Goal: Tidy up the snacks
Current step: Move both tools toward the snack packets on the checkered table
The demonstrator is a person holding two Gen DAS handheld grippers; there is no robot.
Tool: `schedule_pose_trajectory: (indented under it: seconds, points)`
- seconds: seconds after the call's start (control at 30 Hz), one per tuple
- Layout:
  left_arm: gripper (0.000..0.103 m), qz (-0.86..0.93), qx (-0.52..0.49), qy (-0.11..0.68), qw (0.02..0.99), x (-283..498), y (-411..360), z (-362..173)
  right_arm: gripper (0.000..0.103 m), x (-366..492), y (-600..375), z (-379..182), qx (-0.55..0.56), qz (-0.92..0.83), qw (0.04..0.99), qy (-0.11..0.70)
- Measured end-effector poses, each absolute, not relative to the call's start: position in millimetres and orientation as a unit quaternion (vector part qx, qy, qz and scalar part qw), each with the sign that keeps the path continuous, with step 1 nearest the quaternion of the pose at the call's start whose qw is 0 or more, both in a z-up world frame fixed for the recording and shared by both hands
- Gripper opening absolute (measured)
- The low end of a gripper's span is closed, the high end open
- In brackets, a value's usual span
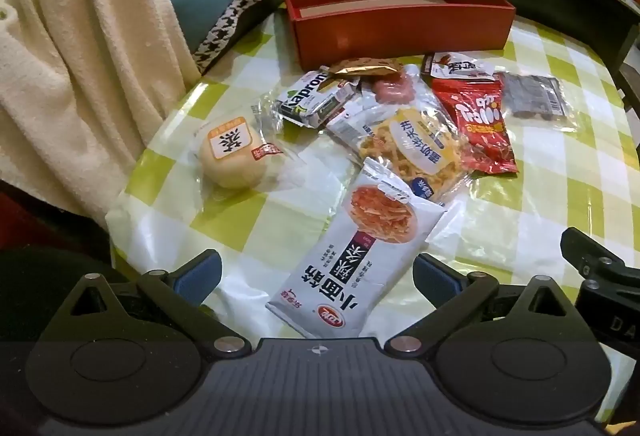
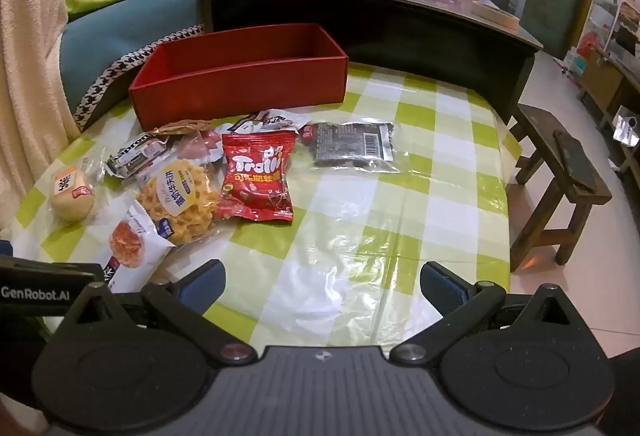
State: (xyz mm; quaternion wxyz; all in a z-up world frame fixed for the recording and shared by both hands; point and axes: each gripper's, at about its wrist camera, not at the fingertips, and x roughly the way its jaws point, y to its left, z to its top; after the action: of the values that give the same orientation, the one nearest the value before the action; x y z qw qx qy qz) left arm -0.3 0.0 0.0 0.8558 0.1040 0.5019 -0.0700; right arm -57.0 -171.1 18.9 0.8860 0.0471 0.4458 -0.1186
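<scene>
Snacks lie clustered on a table [image 2: 400, 164] covered in a green-and-white checked cloth, all just in front of an open red box [image 2: 240, 76] that sits at the far edge and holds nothing.

Left gripper [image 1: 316, 272]: jaws spread fully wide, nothing held. A white noodle-snack packet [image 1: 352, 256] lies directly ahead with its near end between the two blue pads; the pads do not touch it. Beyond its far end, a clear bag of yellow lattice crisps [image 1: 416, 148] partly overlaps it. A round wrapped bun [image 1: 234, 156] lies toward the left edge of the table, apart from the rest. A green-and-white wafer pack [image 1: 316, 100] and a gold-wrapped item [image 1: 364, 68] sit closest to the box wall.

Right gripper [image 2: 322, 284]: jaws likewise fully spread, empty, above bare cloth near the table's near edge. No snack lies between its pads. A red Trolli gummy bag [image 2: 256, 176] lies ahead and to its left, touching the lattice crisps. A dark packet in clear wrap [image 2: 352, 146] lies further ahead, just right of the gummy bag, nearest the table's middle. A white-and-red packet [image 2: 268, 120] peeks out behind the gummy bag.

Cream blanket [image 2: 24, 84] hangs off the left edge. A wooden stool [image 2: 560, 188] stands on the floor beyond the right edge.
</scene>
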Motion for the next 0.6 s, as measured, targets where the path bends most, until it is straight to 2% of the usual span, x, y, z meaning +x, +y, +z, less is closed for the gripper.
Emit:
schedule_pose_trajectory:
  seconds: [0.6]
  points:
    - [0.103,-0.074,0.104,0.525,0.842,6,6,-9,0.103,-55,-171,11,0.037,-0.118,0.878,0.462]
